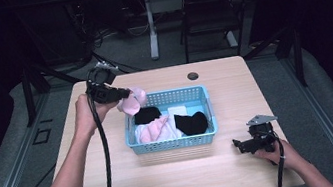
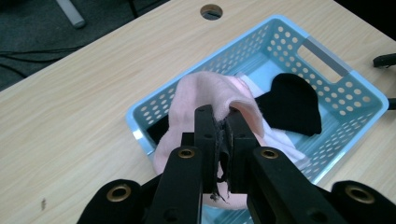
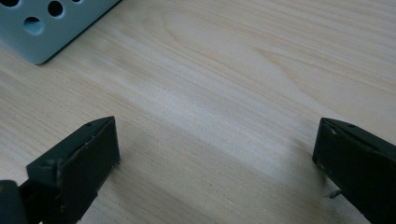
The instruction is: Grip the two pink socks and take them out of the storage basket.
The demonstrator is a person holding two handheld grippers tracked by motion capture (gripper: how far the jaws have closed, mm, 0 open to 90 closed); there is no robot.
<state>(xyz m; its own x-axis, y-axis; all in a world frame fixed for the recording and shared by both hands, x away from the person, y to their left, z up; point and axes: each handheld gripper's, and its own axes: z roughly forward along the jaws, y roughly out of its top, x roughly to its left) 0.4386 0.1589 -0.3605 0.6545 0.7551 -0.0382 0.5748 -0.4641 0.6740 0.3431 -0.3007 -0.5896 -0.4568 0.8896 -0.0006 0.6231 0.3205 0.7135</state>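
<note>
- Left gripper [image 1: 121,94], upper left of the high view: jaws clamped on a soft pale pink sock [image 2: 210,100], held above the back-left corner of the light blue perforated plastic basket [image 1: 206,98].
- Basket at table centre holds black sock [image 1: 192,122] and pink ones.
- Right gripper [image 1: 237,144], lower right: jaws spread wide, empty, low over the light wooden table [image 3: 224,70].

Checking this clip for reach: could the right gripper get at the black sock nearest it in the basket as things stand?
Probably yes. The right gripper rests on the table with jaws open and empty, and the black sock lies uncovered in the open-topped basket.
</note>
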